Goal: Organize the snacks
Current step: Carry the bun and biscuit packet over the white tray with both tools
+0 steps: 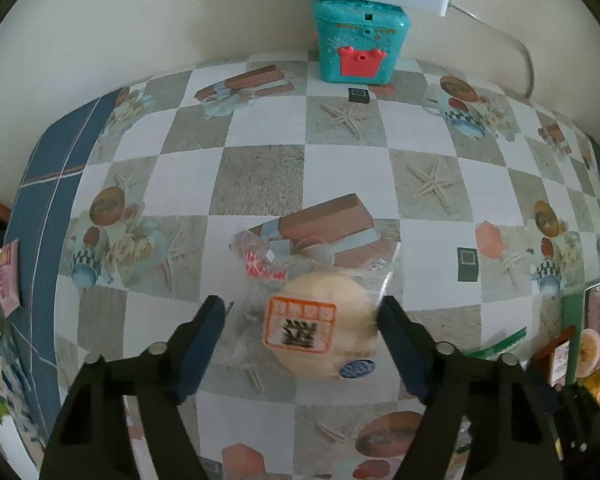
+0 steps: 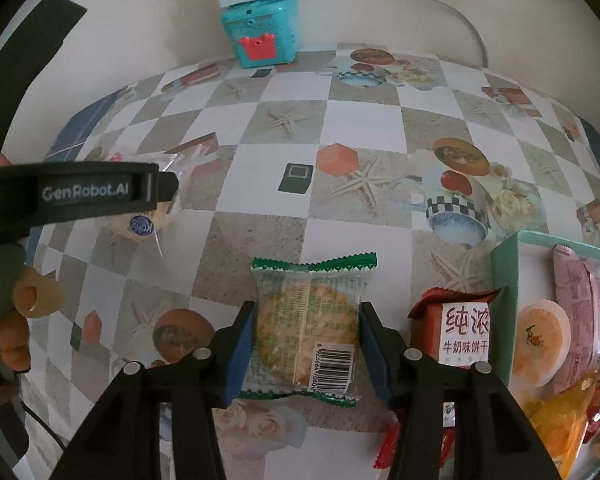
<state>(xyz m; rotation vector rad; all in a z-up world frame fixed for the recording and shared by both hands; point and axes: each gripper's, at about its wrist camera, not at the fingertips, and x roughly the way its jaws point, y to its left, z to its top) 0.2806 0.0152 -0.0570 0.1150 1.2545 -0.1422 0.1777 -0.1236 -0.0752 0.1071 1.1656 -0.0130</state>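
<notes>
A round pale bun in a clear wrapper [image 1: 320,332] with an orange label lies on the checkered tablecloth [image 1: 260,140]. My left gripper [image 1: 300,340] straddles it. The right pad meets the bun's side, while the left pad [image 1: 204,344] stands a little off the bun at the wrapper's edge. In the right wrist view, a green-edged cracker packet [image 2: 308,328] lies flat between the blue pads [image 2: 242,348] of my right gripper [image 2: 308,350], and both pads touch its sides. That view also shows the left gripper's body [image 2: 80,192] over the bun [image 2: 152,216], held by a hand [image 2: 28,300].
A teal toy box [image 1: 356,40] [image 2: 260,32] with a white device on top stands by the back wall. At the right, a green tray [image 2: 504,300] holds several snacks, with a red biscuit packet [image 2: 464,328] against its side. A pink packet [image 1: 8,276] lies at the left edge.
</notes>
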